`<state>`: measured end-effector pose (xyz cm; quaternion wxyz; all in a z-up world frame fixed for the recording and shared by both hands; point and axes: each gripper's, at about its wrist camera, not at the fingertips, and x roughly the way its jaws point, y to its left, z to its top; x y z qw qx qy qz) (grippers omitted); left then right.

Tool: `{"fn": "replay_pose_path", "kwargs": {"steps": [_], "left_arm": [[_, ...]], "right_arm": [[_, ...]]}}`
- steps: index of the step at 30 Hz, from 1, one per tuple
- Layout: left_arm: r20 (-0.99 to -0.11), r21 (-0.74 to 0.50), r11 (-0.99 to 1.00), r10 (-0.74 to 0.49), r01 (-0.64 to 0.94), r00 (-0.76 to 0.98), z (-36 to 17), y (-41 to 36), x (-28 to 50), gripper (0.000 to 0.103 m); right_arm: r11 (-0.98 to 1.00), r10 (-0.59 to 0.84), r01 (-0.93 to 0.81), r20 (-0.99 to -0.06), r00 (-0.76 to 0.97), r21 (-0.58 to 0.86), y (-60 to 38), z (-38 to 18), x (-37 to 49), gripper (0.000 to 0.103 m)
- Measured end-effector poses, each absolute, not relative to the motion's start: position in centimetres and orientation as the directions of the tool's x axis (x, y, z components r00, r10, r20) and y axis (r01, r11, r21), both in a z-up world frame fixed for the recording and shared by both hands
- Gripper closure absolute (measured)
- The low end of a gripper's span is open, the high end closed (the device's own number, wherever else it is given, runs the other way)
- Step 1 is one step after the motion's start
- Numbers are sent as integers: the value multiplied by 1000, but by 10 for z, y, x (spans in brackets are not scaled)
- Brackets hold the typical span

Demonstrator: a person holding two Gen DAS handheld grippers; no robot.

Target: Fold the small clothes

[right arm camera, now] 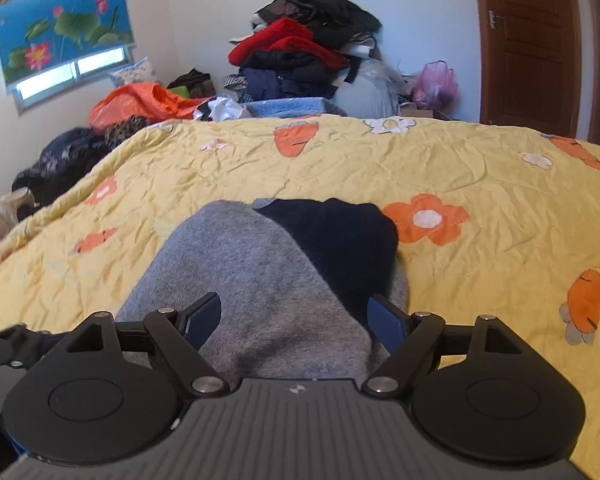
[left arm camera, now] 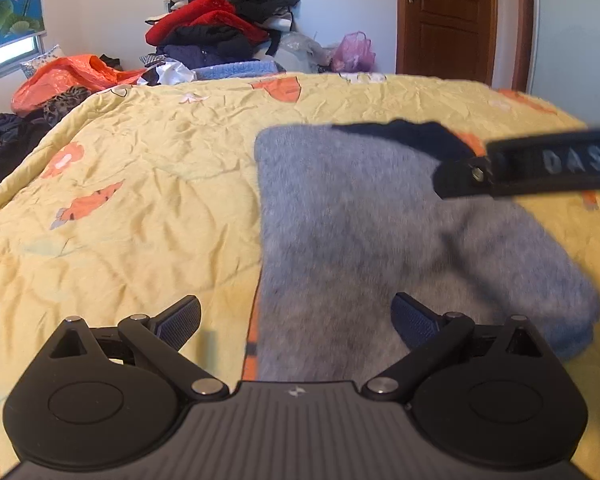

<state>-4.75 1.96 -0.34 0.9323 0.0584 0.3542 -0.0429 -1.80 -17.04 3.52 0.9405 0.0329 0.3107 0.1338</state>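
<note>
Left wrist view: the left tongs (left arm camera: 296, 322) are standing wide open and empty just above the near end of the grey garment (left arm camera: 364, 240), which is lying on the yellow bedspread (left arm camera: 140, 184). Right wrist view: the right tongs (right arm camera: 296, 320) are likewise spread apart, hovering over the same garment (right arm camera: 256, 280) with nothing pinched between the pads; whether the pads are brushing the fabric cannot be told. Beyond the tongs, a dark navy section (right arm camera: 340, 248) is lying over the far right part of the grey cloth, and one grey flap is appearing folded across the body toward the right. Judging from this, the piece is looking partly folded into a compact shape and released; squaring it up, or a final fold, may be remaining. Farther off, past the far edge of the bed, a heap of clothes (right arm camera: 300, 52) is sitting against the wall, seemingly unsorted, with a brown door (right arm camera: 532, 48) at far right.
</note>
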Motion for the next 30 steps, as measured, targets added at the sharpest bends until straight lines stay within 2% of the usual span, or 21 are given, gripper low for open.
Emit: {"fn": "replay_pose_path", "kwargs": {"steps": [3, 5, 6, 8, 9, 11, 15, 18, 20, 23, 24, 25, 26, 27, 28, 30], "left_arm": [[-658, 57, 991, -57, 125, 751, -8, 26, -53, 0], [-656, 47, 991, -64, 125, 752, -10, 26, -50, 0], [-649, 49, 991, -66, 128, 758, -11, 26, -48, 0], [-659, 44, 991, -66, 125, 749, -7, 26, -46, 0], [-663, 35, 992, -70, 125, 745, -3, 27, -46, 1], [-661, -58, 988, -145, 142, 737, 8, 39, -52, 2], [-628, -342, 924, -360, 171, 690, 20, 77, -49, 2], [-665, -419, 899, -400, 129, 631, 11, 85, -32, 2], [-663, -490, 862, -466, 131, 586, 5, 85, -25, 3], [-664, -533, 837, -506, 126, 550, 0, 78, -22, 19], [-673, -532, 837, -510, 129, 536, 0, 76, -21, 43], [-690, -528, 840, -510, 125, 514, -2, 73, -20, 68], [-706, -508, 853, -490, 116, 511, -3, 72, -20, 72], [-717, -493, 863, -477, 114, 508, -3, 72, -20, 80], [-723, -493, 864, -475, 107, 502, -2, 74, -20, 85], [-729, -482, 870, -465, 104, 502, 3, 75, -25, 90]], "right_arm": [[960, 277, -231, -616, 737, 156, -167, 21, -9, 20], [959, 282, -234, -641, 714, 161, -166, 6, -7, 14], [956, 292, -245, -628, 722, 162, -166, 1, -9, 7], [961, 274, -230, -650, 709, 154, -166, -3, -8, 4], [959, 281, -224, -655, 701, 171, -169, -1, -9, 7], [948, 314, -199, -640, 701, 248, -185, 8, -16, 16], [878, 419, -136, -599, 682, 459, -238, 15, -33, 16], [831, 488, -90, -641, 592, 549, -263, 2, -35, 23], [814, 528, -108, -649, 549, 570, -263, -3, -40, 25], [793, 577, -152, -648, 497, 590, -253, -3, -47, 26], [779, 596, -151, -642, 482, 609, -252, -5, -48, 31], [767, 609, -148, -637, 472, 624, -252, -6, -49, 42], [768, 608, -142, -639, 471, 625, -251, -8, -50, 51], [777, 597, -135, -649, 472, 615, -251, -10, -50, 74], [783, 590, -134, -657, 469, 607, -251, -13, -51, 78], [782, 596, -159, -650, 470, 602, -252, -12, -53, 79]]}}
